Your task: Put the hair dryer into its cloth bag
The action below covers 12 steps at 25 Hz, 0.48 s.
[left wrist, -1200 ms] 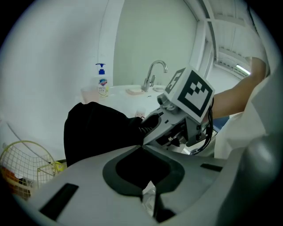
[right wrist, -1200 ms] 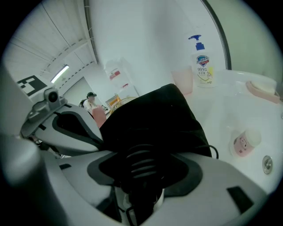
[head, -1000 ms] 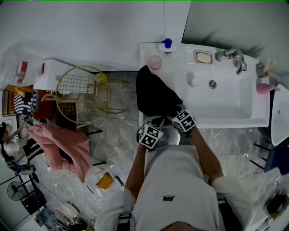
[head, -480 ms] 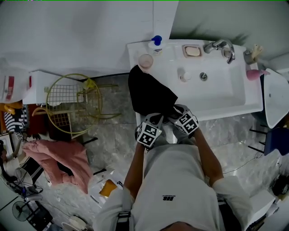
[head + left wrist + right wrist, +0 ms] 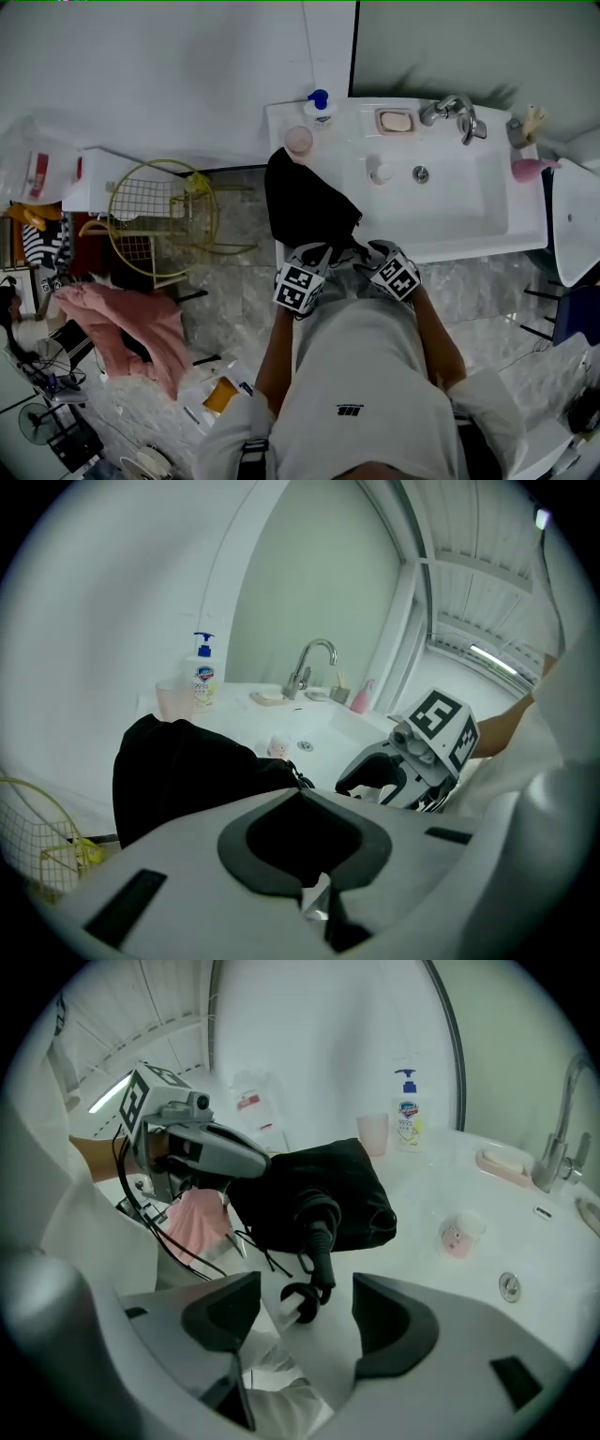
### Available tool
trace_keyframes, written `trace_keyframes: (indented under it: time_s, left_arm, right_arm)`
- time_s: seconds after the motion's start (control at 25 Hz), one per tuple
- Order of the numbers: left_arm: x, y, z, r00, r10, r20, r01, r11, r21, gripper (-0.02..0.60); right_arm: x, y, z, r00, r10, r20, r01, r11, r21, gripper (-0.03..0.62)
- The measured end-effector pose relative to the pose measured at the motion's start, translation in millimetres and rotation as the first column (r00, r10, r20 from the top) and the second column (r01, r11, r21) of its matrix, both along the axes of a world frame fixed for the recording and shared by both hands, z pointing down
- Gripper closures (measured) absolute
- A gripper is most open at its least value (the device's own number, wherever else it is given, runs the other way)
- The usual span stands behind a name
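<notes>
The black cloth bag [image 5: 305, 202] lies on the left end of the white washbasin counter [image 5: 281, 117]. The black hair dryer is almost wholly inside it. Only its handle end [image 5: 317, 1215] and the looped cord [image 5: 300, 1299] stick out of the bag's mouth toward me. My left gripper [image 5: 323, 253] is shut on the bag's near edge; black cloth fills the pads of the left gripper [image 5: 305, 841]. My right gripper [image 5: 305, 1312] is open, its jaws have just been opening, and the cord loop lies loose between them. The right gripper [image 5: 364, 255] sits just short of the bag.
The basin [image 5: 441, 202] with its tap [image 5: 455, 111] and soap dish [image 5: 395, 121] is to the right of the bag. A pump bottle [image 5: 319, 103] and a pink cup [image 5: 299, 140] stand behind it. A yellow wire basket [image 5: 159, 211] and pink cloth [image 5: 127, 323] are on the floor to the left.
The right gripper has drawn back from the bag's mouth, toward me and to the right. The left gripper has stayed at the bag's edge.
</notes>
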State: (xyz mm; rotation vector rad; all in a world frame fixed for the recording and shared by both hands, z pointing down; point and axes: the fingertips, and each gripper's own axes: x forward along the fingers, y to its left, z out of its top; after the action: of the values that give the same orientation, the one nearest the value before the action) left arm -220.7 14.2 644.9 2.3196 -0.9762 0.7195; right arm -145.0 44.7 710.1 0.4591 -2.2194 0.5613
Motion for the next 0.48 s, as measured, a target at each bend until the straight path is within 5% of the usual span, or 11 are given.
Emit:
trace_keyframes:
  time_s: [0.12,0.2,0.48]
  left_arm:
    - [8.4,-1.9,-6.6,1.0,-0.027,0.0,0.027,1.0,0.005,0.558]
    - [13.3,-2.9,-10.0,0.999,-0.04,0.01,0.04,0.999,0.01,0.558]
    - [31.2,0.0,-17.6,0.998,-0.049,0.033,0.049,0.999,0.013,0.558]
  right_arm:
    - [7.1,2.5,4.1,0.999,-0.044,0.003,0.044,0.999,0.024,0.298]
    - [9.5,0.0,3.0,0.997,-0.077,0.001,0.077,0.995,0.062,0.398]
    - [11.2,-7.1,-2.4,0.997,-0.044,0.061,0.042,0.998,0.049,0.422]
